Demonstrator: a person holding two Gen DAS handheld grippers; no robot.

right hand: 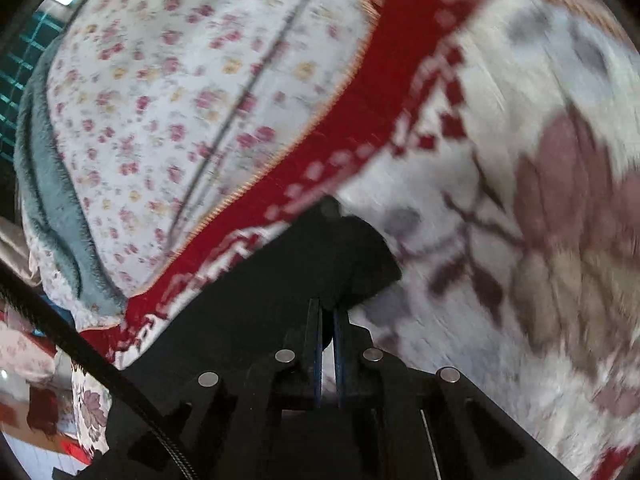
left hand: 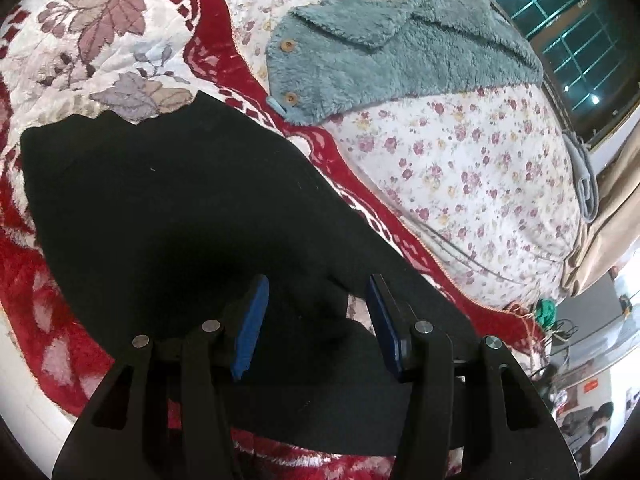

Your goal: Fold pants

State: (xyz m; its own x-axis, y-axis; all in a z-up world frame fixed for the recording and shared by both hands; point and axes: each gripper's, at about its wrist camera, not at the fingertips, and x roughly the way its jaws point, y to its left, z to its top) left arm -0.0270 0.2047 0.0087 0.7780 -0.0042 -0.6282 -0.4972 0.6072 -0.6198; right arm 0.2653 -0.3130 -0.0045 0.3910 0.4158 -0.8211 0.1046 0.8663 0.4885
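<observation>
- Left gripper (left hand: 316,312), black frame with blue pads: jaws released and wide apart, nothing between them but a bunched lip of cloth lying below.
- Black soft-fabric pants (left hand: 168,208): spread ahead of and beneath the left jaws on the red-bordered plush blanket with a leaf pattern (left hand: 104,32); the far edge lies well beyond the fingertips.
- Right gripper (right hand: 328,320): jaws clenched on a corner of the pants (right hand: 352,256), which sticks out just ahead of the tips. The view is motion-blurred, so the depth of grip cannot be judged.
- Judgement: the fold appears partly made. Done well, the left jaws should close on the near edge, both layers, before any lift.
- Recommendation: carry both corners level and lay edge on edge, avoiding drag across the plush pile.
- Grey-blue fleece garment with wooden buttons (left hand: 384,60): well beyond the left jaws, on the white quilt with small pink flowers (left hand: 472,176); no obstruction.
</observation>
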